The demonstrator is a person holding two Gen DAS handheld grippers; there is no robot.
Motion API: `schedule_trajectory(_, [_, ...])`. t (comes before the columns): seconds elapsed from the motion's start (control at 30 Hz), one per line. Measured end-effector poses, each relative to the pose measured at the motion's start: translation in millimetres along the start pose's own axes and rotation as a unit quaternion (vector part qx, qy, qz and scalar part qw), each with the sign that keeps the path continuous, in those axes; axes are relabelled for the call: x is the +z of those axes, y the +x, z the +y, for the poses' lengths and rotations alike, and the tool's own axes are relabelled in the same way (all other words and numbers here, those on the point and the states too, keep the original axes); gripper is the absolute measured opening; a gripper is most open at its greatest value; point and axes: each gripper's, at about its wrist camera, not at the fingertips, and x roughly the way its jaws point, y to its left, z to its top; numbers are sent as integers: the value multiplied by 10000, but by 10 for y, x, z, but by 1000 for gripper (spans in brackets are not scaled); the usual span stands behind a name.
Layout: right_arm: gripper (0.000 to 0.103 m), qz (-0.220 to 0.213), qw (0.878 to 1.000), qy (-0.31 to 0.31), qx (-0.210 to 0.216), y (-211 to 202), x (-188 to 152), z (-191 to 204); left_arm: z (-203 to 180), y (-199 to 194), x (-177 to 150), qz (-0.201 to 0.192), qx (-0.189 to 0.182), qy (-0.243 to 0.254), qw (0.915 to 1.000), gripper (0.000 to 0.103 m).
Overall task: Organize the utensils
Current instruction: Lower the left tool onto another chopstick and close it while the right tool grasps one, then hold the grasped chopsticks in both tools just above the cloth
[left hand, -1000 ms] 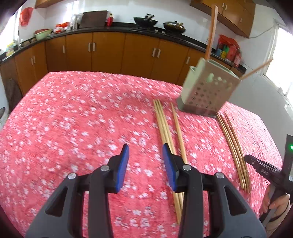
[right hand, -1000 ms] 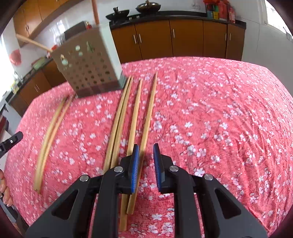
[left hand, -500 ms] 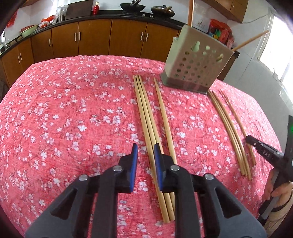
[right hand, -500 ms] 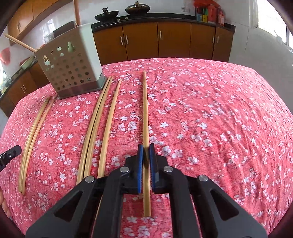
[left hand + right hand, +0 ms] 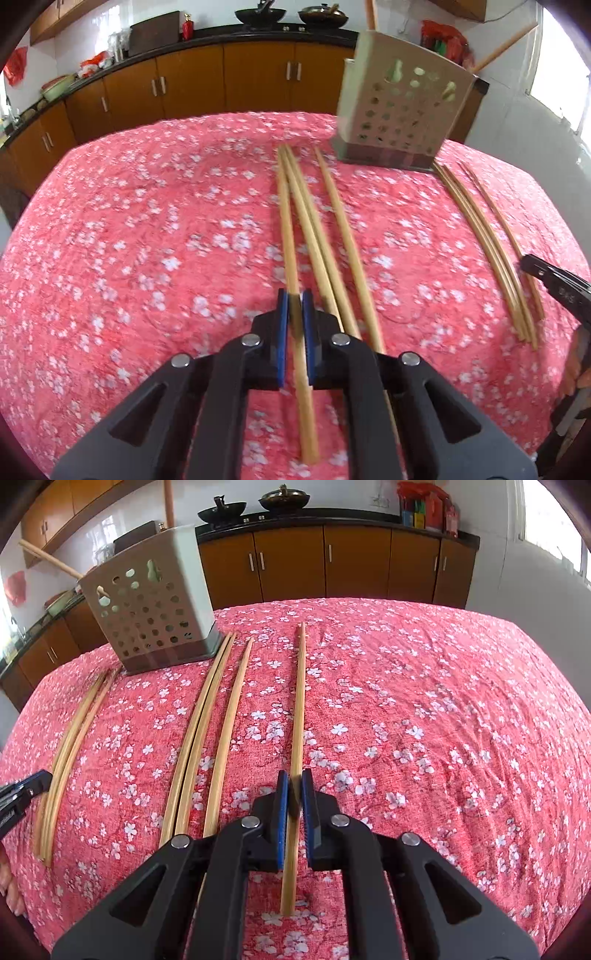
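Long wooden chopsticks lie on a pink floral tablecloth. My left gripper [image 5: 294, 295] is shut on one chopstick [image 5: 287, 229], the leftmost of its group [image 5: 325, 236]. My right gripper [image 5: 294, 775] is shut on another chopstick [image 5: 300, 701], held apart from the three chopsticks to its left [image 5: 210, 731]. A perforated beige utensil holder [image 5: 402, 114] stands at the far side of the table, with chopsticks sticking out of it; it also shows in the right wrist view [image 5: 151, 613]. A further bundle of chopsticks [image 5: 491, 251] lies to the right of the holder.
The right gripper's tip [image 5: 554, 277] shows at the right edge of the left wrist view; the left gripper's tip [image 5: 22, 790] shows at the left edge of the right wrist view. Brown kitchen cabinets [image 5: 229, 81] with woks on the counter stand behind the table.
The left gripper went from open to shut on the leftmost chopstick. The right gripper closed on its chopstick and pulled it to the right, away from the others.
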Motion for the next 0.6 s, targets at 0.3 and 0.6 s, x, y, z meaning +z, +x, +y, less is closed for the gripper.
schedule_trajectory(0.3, [8, -46, 9993, 358, -137, 71, 102, -244, 470, 122, 164, -66, 69, -543, 9985, 10])
schedule_trajectory(0.6, [8, -45, 9993, 357, -135, 66, 89, -280, 551, 78, 104, -149, -83, -682, 9975, 10])
